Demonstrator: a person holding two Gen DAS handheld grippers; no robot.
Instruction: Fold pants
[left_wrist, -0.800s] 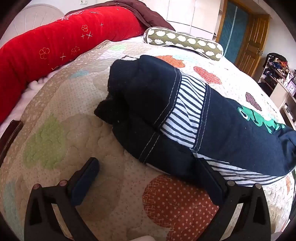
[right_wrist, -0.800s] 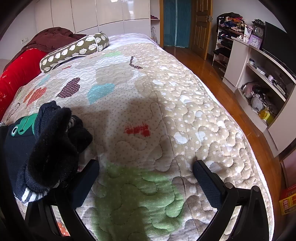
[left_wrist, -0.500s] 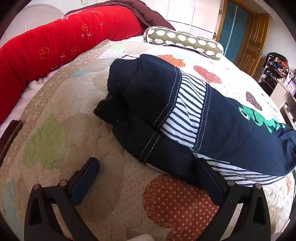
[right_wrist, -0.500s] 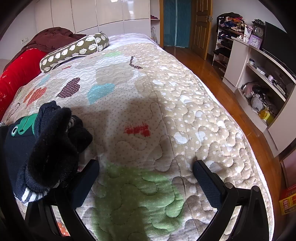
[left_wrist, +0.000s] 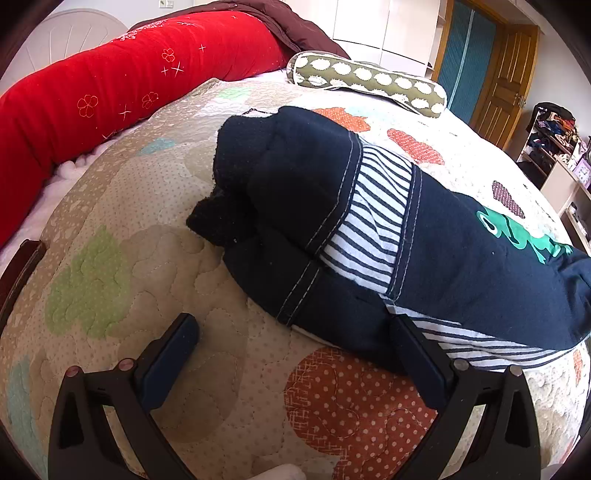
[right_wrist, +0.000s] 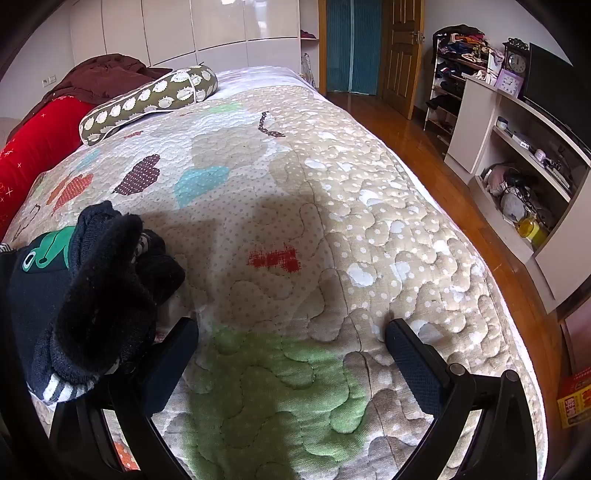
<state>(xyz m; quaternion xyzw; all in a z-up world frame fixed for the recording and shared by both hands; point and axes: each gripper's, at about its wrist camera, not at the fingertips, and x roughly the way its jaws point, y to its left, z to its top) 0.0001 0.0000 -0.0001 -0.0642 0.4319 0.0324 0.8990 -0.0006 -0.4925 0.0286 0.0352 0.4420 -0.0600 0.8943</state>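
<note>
Quilted bedspread (left_wrist: 155, 236) with patchwork cloud shapes covers a bed in a bedroom; a red bolster (left_wrist: 110, 85) and a green patterned cushion (left_wrist: 369, 79) lie at its far edge, and shelving (right_wrist: 517, 155) stands beyond the bed in the right wrist view. Pants (left_wrist: 369, 221), dark navy with a striped band and a green frog print, lie bunched on the bedspread.

Left gripper (left_wrist: 291, 354): jaws spread wide, nothing between them; its right finger rests just beside, perhaps touching, the near hem of the pants. Right gripper (right_wrist: 291, 354): jaws likewise spread and empty; a rumpled end of the pants (right_wrist: 92, 295) sits against its left finger.

Change over the preceding 0.8 s: none evident in either view; both grippers and the garment hold position. This suggests a pause before a grasp, with folding not visibly begun or only partly done.

Obscured: the layout of legs and waistband within the bunch cannot be made out; neither view shows the whole garment; contact between fingers and cloth is uncertain.
</note>
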